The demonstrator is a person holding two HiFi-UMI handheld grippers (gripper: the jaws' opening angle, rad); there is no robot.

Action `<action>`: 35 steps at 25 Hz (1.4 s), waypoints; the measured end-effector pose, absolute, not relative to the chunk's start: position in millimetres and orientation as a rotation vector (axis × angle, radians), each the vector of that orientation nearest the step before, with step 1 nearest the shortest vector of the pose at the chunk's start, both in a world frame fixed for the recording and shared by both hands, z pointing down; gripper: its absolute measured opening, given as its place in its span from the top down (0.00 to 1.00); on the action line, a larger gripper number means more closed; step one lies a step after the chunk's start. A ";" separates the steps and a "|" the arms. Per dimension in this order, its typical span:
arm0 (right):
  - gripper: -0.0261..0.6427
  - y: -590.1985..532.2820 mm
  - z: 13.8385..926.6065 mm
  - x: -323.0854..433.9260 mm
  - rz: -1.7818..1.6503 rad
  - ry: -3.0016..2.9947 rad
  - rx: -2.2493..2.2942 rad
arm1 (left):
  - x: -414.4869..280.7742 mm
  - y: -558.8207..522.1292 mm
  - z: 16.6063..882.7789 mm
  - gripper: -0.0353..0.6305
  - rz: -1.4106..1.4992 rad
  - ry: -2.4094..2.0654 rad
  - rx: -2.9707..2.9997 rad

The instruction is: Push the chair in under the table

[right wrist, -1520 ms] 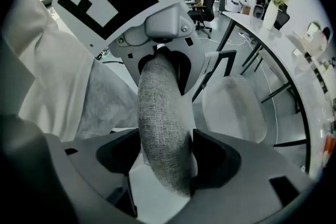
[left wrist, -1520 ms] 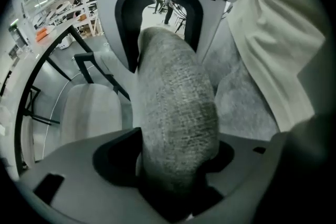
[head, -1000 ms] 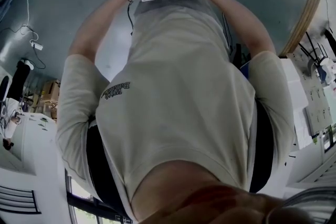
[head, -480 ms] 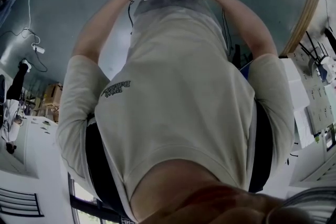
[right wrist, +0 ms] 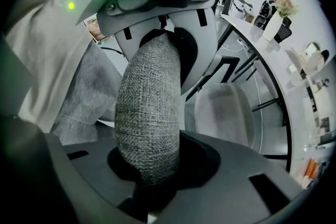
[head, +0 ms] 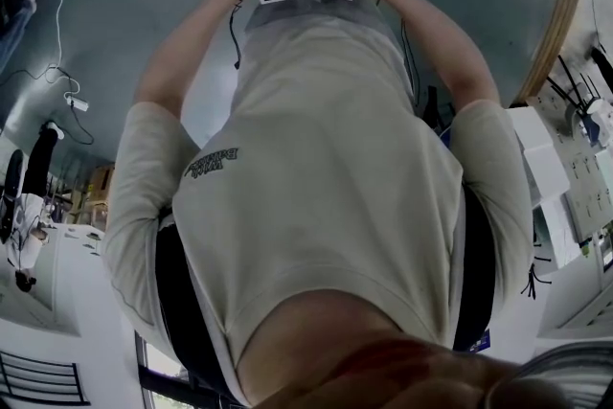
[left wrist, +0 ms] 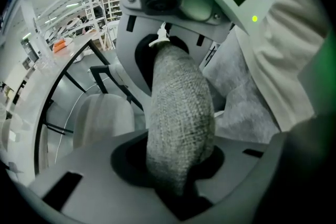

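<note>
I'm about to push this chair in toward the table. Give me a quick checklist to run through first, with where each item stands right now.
1. Left gripper on the chair back: ok. Its jaws have just been closing, and its pads are on the grey fabric.
2. Right gripper on the chair back: ok. Its jaws have also been closing, with fabric between them.
3. Grippers side by side on the top edge: ok.
4. Table in view beyond the chair: ok. It has a white top on black legs.
5. Space under the table free: cannot tell.
6. Chair legs free to move: cannot tell, out of view.
</note>
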State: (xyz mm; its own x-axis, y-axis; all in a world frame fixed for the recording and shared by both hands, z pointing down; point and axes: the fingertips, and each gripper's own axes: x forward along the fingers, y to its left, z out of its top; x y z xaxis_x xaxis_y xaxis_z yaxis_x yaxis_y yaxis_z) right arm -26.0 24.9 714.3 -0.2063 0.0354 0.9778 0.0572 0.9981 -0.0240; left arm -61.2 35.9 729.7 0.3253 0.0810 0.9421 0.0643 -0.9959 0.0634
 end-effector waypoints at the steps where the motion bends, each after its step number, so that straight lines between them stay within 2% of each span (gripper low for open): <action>1: 0.79 21.0 714.0 -25.4 -0.022 -1.780 -0.064 | -60.4 31.6 729.4 0.78 1.816 0.136 2.555; 21: 0.80 -132.0 702.9 0.7 -0.144 -1.815 -0.026 | -32.1 -119.0 719.9 0.82 1.874 0.030 2.619; 35: 0.78 -184.3 709.2 8.6 -0.158 -1.829 -0.013 | -24.1 -170.6 727.2 0.82 1.887 -0.040 2.616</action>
State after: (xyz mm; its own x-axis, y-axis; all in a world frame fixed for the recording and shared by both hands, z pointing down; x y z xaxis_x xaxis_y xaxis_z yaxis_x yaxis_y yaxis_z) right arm 8.6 -184.3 709.2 -0.2621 -0.0742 0.9622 0.0920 0.9906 0.1014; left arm -24.1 -170.6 727.2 0.3168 -0.0691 0.9460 0.0291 -0.9962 -0.0825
